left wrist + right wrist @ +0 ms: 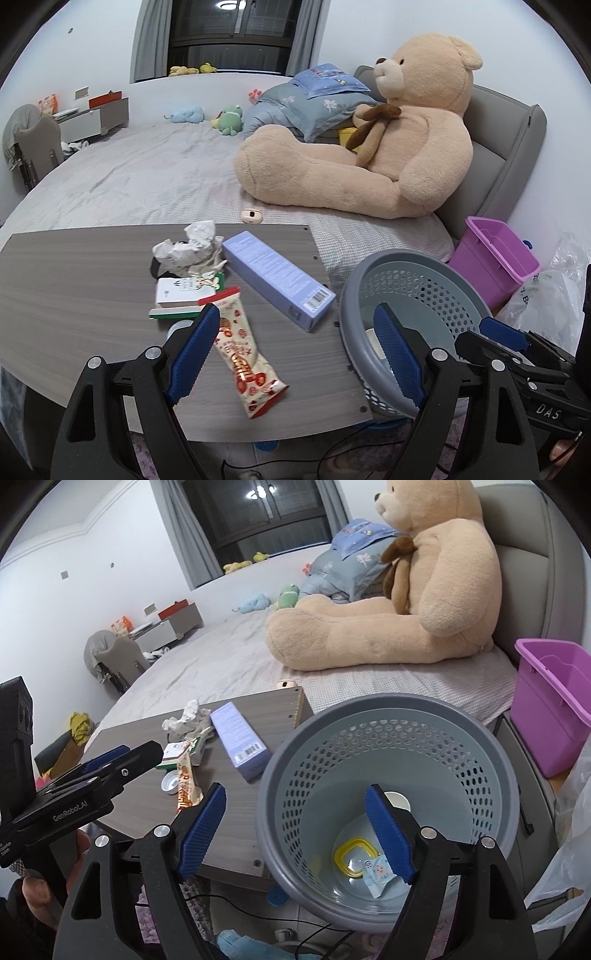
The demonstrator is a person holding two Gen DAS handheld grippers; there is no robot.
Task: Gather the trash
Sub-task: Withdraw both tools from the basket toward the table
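A grey wooden board [74, 288] on the bed holds trash: a red and white snack wrapper [243, 354], a lavender box [277, 278], crumpled paper [192, 247], a small white and green carton [184, 291] and a white cap [170, 783]. My left gripper [295, 354] is open and empty above the snack wrapper. My right gripper [295, 834] is open and empty over the rim of the grey perforated basket [388, 746]. Inside the basket lie a yellow ring [351, 853], a small blue packet [380, 875] and a white cup [397, 799].
A large teddy bear [369, 147] sits on the bed behind the board. A purple bin [554, 701] and a clear plastic bag [565, 849] stand to the right of the basket. Cables [295, 923] run on the floor below.
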